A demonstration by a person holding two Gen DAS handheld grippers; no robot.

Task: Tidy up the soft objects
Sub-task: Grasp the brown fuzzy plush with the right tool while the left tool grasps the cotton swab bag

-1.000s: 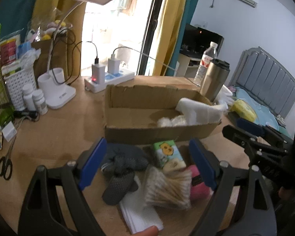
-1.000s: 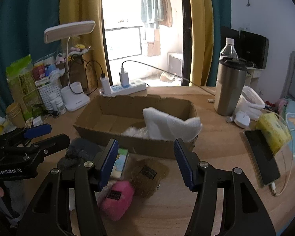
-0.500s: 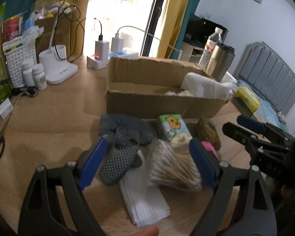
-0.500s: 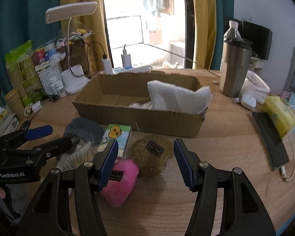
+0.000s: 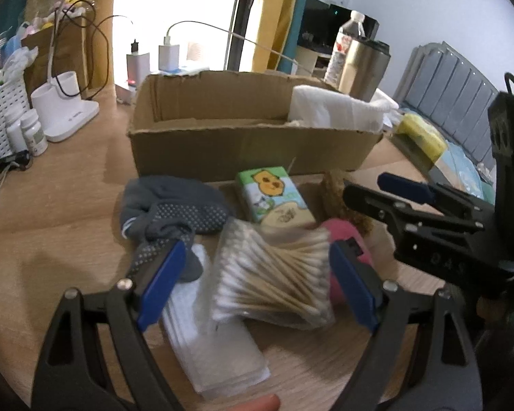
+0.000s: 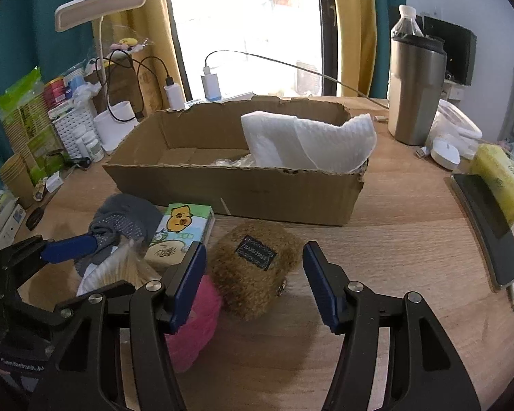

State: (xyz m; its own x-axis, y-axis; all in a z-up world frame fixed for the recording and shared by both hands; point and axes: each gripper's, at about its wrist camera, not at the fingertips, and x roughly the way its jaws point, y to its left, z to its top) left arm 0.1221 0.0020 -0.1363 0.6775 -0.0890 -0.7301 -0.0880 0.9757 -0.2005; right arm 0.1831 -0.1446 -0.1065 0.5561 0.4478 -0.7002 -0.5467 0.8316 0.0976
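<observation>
Beside the cardboard box [image 6: 229,191], at its six o'clock, soft things are lying on the bench [image 6: 394,239] awaiting sorting. Both jaws are standing open, gripping nothing; the left hand-held gripper [image 5: 253,286] is straddling the cotton swabs [image 5: 274,274]; the right hand-held gripper [image 6: 253,282] is framing the brown plush [image 6: 253,267].

One cardboard box [image 6: 229,185], two plush balls [image 6: 253,267], one tissue pack [image 6: 178,229], two pill bottles [image 5: 32,130].

Both grippers are coming down toward the pile on the table. The left gripper [image 5: 253,284] is closing in over the bag of cotton swabs [image 5: 274,274], and the right gripper [image 6: 253,284] is lowering around the brown plush [image 6: 253,267], jaws wide apart.
</observation>
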